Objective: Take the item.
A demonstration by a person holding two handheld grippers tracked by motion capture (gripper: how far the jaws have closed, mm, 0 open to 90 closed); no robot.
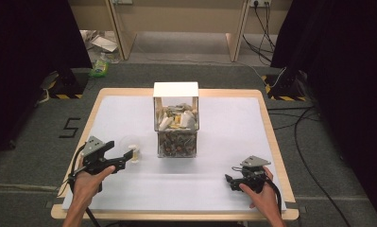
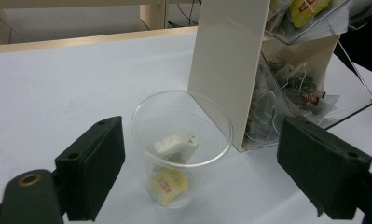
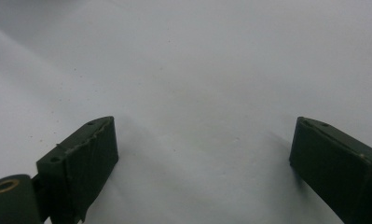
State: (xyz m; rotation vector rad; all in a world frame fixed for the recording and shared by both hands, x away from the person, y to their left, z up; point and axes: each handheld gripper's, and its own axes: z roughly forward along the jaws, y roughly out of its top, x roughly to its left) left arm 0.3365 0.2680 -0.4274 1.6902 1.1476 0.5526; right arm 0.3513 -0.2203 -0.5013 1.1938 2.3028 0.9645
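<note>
Both hands sit at the near edge of the table (image 1: pixel 129 113), each holding a gripper, and neither one is pinching anything right now. Over on the right, the right gripper (image 1: pixel 234 180) rests low over bare white tabletop with its jaws spread wide — in the right gripper view there's just blank surface between the pads, so my guess is it's parked out of the way. Left gripper (image 1: pixel 127 154) is the busy one: jaws also spread, pointed straight at a clear plastic cup (image 2: pixel 181 144) that stands upright just ahead of it, framed between the two pads but not touched by either. Inside the cup there's a tea bag (image 2: pixel 175 146) leaning against the wall and a yellow tag (image 2: pixel 169 185) lying on the bottom, so it looks like the cup is the drop-off spot. Just beyond the cup, close beside it, stands the dispenser box (image 1: pixel 175 120) — white side panel, clear angled front, stuffed with more tea bags on two levels. Cup being right by the box makes sense, short trip from one to the other. Farther back it's floor, cables and desk legs.
</note>
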